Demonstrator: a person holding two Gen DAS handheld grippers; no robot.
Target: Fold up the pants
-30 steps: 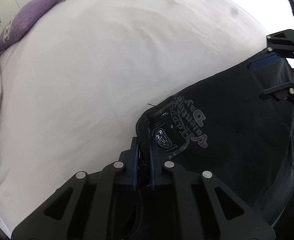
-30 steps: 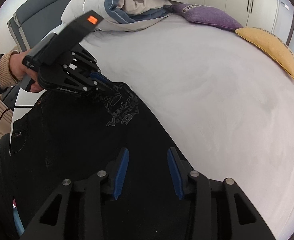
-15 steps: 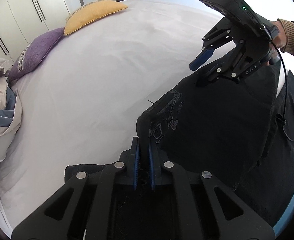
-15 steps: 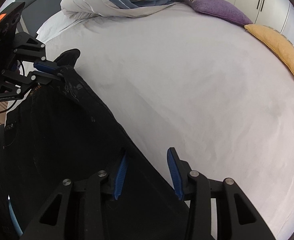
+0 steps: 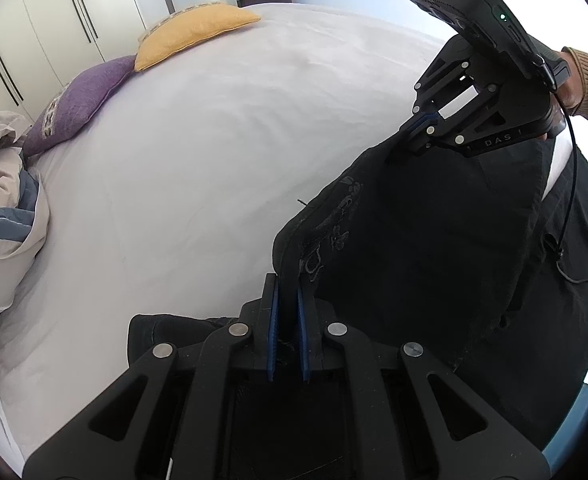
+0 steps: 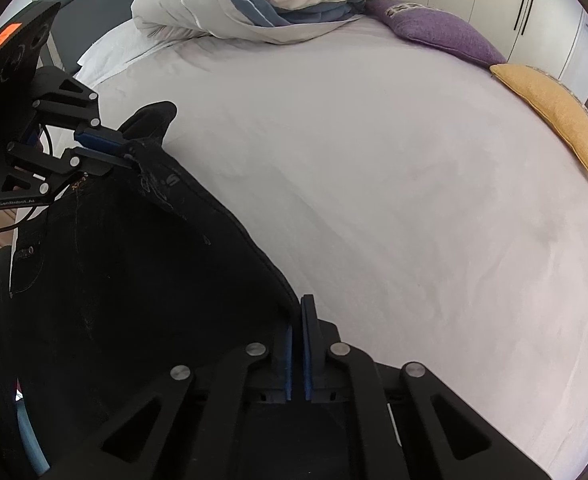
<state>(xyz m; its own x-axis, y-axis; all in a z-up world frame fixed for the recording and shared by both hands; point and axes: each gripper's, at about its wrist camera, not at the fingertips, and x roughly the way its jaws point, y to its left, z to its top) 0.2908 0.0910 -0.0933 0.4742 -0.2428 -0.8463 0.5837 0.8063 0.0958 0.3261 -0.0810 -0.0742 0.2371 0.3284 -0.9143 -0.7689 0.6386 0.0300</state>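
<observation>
A: Two corners of the black pants (image 5: 434,248) are pinched now. Your left hand-held gripper (image 5: 288,320) is clamped on one end of the top edge, and your right hand-held gripper (image 6: 298,344) has just been closing, its pads now pressed onto the other end.

B: Why hold them there?

A: You likely keep that edge taut between both grips so the cloth hangs flat over the near side of the bed (image 6: 374,184), lifted off the sheet and ready to fold over squarely.
</observation>
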